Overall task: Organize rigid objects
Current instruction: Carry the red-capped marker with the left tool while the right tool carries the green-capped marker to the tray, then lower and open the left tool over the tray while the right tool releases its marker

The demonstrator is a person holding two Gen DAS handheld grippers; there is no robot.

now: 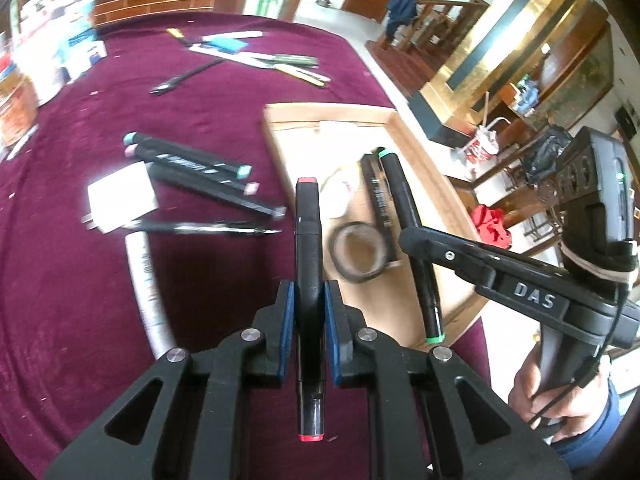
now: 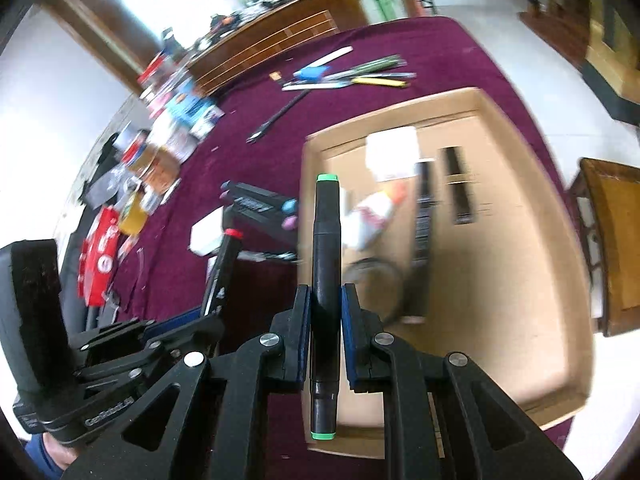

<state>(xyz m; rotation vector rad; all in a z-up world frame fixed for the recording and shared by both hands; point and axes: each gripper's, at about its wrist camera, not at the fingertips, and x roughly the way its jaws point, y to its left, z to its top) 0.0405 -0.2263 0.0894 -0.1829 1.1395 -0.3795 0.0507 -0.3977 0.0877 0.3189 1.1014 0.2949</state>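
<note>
Two grippers, each clamped on one black marker. Left gripper grips a red-capped marker above the maroon tablecloth, just left of the cardboard tray. Right gripper grips a green-capped marker over the tray's near left edge. One hand shows on the right gripper's handle. Inside the tray: one tape roll, two black markers lying flat, one white item, blurred. On the cloth, left of the tray: three black markers with pastel caps, one white charger block, one white tube. Far side: a loose cluster of pens and knives, too blurred to count.
</note>
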